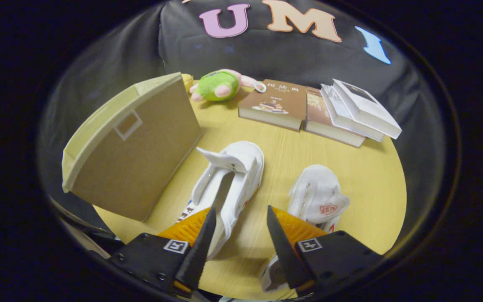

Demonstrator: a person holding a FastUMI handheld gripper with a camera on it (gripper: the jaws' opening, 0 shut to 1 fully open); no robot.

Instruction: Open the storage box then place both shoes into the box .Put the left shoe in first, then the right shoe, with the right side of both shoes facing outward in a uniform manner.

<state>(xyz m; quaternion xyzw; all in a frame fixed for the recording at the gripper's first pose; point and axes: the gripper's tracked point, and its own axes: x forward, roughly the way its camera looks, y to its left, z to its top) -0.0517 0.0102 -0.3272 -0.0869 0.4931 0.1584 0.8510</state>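
A tan storage box (134, 153) with a pale rim stands on the wooden table (363, 184), left of and beyond the fingers; its brown side with a small square label faces me. Two white shoes lie on the table. One shoe (229, 178) lies just ahead of the left finger, tongue lifted, its heel passing under that fingertip. The other shoe (319, 195) lies ahead of the right finger, partly hidden behind it. My gripper (240, 218) hovers over the gap between the shoes, open, with nothing between its fingers.
A green and pink plush toy (216, 85) lies at the table's far edge beside the box. Several books (319, 110) lie in a row at the far right. Bare table stretches between the shoes and the books.
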